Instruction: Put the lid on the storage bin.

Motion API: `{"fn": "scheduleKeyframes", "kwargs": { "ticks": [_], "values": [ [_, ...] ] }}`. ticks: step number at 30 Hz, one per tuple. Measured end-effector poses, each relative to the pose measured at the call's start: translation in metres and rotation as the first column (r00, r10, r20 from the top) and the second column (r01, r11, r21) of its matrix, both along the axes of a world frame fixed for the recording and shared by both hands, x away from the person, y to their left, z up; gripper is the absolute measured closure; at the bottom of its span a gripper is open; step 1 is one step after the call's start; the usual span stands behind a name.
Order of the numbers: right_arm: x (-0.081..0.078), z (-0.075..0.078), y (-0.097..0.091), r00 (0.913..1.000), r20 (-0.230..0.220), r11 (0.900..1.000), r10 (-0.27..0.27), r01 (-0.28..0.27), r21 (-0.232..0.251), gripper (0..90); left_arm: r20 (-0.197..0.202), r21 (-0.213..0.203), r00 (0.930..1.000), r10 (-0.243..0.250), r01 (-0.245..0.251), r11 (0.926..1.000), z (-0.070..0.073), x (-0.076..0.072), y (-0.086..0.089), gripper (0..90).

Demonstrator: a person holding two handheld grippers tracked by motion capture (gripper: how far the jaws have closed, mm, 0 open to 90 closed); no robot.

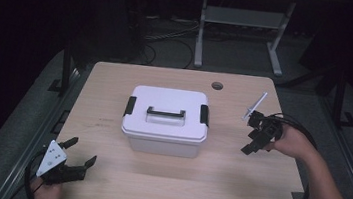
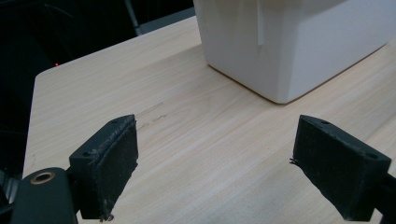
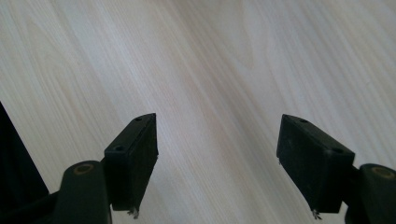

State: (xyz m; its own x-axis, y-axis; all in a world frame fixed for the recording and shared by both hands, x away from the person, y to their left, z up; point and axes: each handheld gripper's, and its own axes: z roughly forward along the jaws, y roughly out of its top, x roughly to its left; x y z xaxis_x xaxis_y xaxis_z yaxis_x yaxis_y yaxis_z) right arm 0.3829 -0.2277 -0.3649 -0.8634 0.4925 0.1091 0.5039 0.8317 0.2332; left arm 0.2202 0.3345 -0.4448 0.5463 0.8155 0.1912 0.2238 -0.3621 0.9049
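Your left gripper (image 1: 80, 157) and right gripper (image 1: 255, 138) both stood wide open, holding nothing, well apart from the white lidded box (image 1: 166, 121) mid-table. Coming in crooked, you could have shoved it instead of catching a latch. Pale wood table (image 1: 104, 182), dark room with cables behind.

A white plastic storage box (image 1: 165, 123) stands upright near the middle of the bench (image 1: 104, 182), a little toward its far edge. Its lid (image 1: 167, 109) is on, with a black latch (image 1: 130, 106) clipped at each short end and a dark carry handle (image 1: 165, 112) lying flat along the lid's centre.
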Motion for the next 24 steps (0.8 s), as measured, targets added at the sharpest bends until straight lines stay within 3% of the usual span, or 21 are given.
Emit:
{"fn": "scheduleKeyframes", "kwargs": {
  "ticks": [24],
  "values": [
    [-0.013, -0.028, -0.023, 0.9983, -0.034, 0.9984, -0.048, 0.049, 0.029, 27.9, -0.002, 0.004, 1.0, -0.007, 0.007, 1.0, -0.001, 0.002, -0.003, 13.5]
  ]
}}
